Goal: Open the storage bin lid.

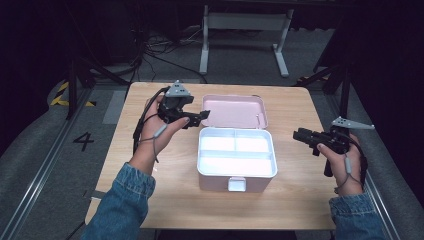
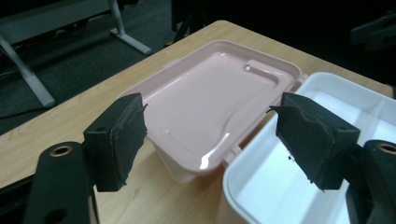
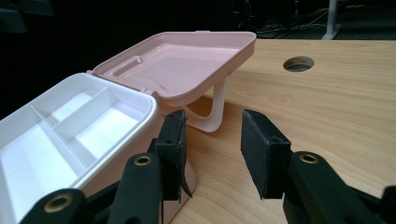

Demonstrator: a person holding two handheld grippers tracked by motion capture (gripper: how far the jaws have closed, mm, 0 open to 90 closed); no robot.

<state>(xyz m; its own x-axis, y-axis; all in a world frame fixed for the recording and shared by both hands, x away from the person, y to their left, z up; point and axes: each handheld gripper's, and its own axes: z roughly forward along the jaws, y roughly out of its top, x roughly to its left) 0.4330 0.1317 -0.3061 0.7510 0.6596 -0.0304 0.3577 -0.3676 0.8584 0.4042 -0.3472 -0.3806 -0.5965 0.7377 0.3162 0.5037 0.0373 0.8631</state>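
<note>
Pink lid (image 2: 210, 98) lies flung back ahead of the wide-open, empty left gripper (image 1: 197, 118); a careless nudge could slam it shut.

We can read one mark: a dark numeral "4" (image 1: 83, 141) painted on the grey floor (image 1: 45, 150) to the left of the table, seen in the high view. Farther back on that side lie yellow-and-black hazard stripes (image 1: 62, 93), a warning marking without words. On the pink box we make out no lettering, though the picture may be too coarse to show any.
</note>
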